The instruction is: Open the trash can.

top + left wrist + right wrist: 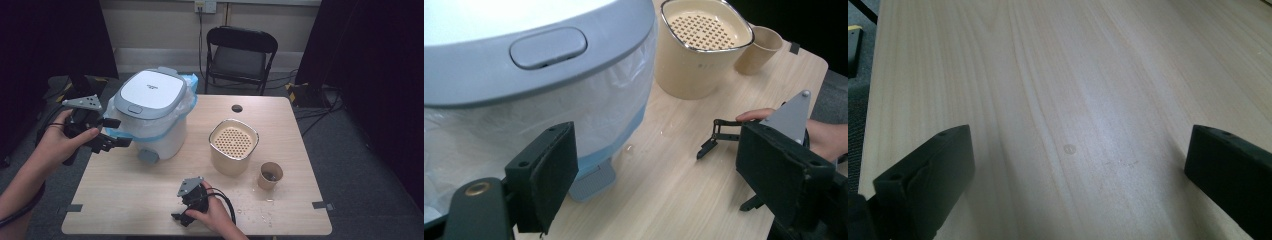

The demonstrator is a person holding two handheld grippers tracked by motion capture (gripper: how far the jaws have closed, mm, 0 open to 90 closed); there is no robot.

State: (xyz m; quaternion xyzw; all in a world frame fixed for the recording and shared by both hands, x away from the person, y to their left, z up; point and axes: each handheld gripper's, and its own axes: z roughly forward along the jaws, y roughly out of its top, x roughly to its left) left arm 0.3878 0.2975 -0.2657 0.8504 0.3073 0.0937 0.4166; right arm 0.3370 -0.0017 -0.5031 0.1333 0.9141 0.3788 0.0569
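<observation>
White and grey plastic is making up the bin [152, 115], so it is looking light for its size, hard and smooth. Its thin bag [187, 107] is puffing out under the lid [524, 45] and is looking soft and slippery, easy to tear. I am guessing the best place to push is the grey button [548, 47] on the lid. The left claw [107, 135] is hanging wide open, holding nothing. The bin is sitting just in front of it, the button a little above its tips. The right claw [187, 207] is resting open on the table [1073, 100], well away from the bin.
</observation>
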